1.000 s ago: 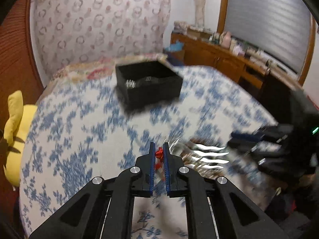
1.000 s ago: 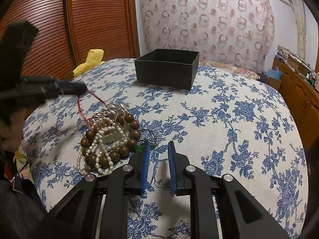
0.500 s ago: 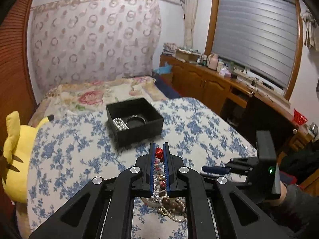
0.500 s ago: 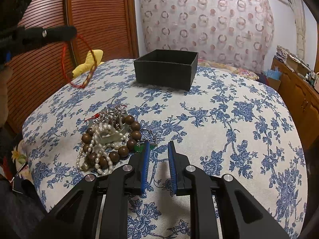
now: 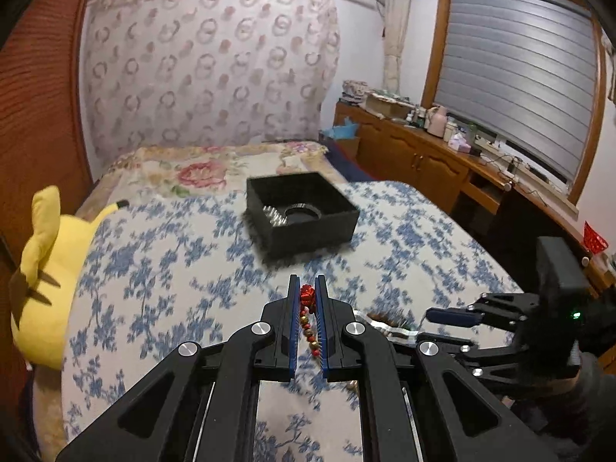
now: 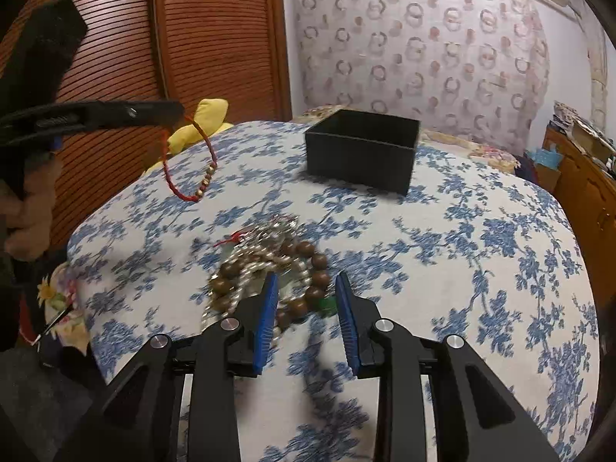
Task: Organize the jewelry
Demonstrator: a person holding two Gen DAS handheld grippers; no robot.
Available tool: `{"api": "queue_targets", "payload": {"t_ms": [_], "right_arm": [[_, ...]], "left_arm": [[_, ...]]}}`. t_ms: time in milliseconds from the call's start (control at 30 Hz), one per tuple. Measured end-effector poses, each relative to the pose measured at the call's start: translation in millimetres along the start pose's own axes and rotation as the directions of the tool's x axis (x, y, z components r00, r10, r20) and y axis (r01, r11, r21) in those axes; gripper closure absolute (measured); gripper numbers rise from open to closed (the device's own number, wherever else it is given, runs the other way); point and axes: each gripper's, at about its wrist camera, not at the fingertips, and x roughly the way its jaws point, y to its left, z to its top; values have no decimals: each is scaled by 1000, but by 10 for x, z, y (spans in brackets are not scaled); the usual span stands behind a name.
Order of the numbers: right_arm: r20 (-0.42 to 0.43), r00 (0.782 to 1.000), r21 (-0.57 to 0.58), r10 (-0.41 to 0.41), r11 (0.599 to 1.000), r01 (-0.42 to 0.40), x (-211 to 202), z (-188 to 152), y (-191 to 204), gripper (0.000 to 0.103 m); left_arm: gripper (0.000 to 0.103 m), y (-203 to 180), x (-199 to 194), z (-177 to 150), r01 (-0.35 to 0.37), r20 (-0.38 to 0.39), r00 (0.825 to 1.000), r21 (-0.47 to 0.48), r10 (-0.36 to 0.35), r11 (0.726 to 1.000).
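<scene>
My left gripper [image 5: 307, 282] is shut on a red string bracelet [image 5: 307, 295] with gold beads. In the right wrist view that bracelet [image 6: 172, 184] hangs in the air as a loop from the left gripper [image 6: 173, 109], to the left of the pile. The jaws of my right gripper [image 6: 307, 281] are opening just above a jewelry pile [image 6: 269, 258] of brown wooden beads, pearls and silver; the pads touch nothing. An open black box [image 5: 304, 211] stands farther back on the bed and holds a silvery bead strand and a dark ring. From the right it shows only its outer walls [image 6: 362, 150].
Everything lies on a bed with a blue-flowered cover [image 6: 481, 254]. A yellow plush toy [image 5: 42, 269] sits at the bed's left edge by the brown slatted wardrobe doors [image 6: 211, 38]. Wooden cabinets [image 5: 423, 158] with clutter run along the right wall under the window.
My left gripper has lifted the red bracelet out of the pile and carried it up and toward the box. The right gripper's jaws have widened and shifted over the wooden beads.
</scene>
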Motion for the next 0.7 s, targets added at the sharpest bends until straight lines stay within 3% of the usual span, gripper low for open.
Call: {"api": "queue_targets", "payload": {"t_ms": [367,700], "right_arm": [[-93,995,2,27,1000,-27,87,-184,71,70],[-137,991,-40,9,999,-15,265,-134,173,87]], "left_arm": [[96,104,117,-255,0,-43,999,-31,-1,1000],[96,90,104,-261,0,-39,999,-25,-1,1000]]}}
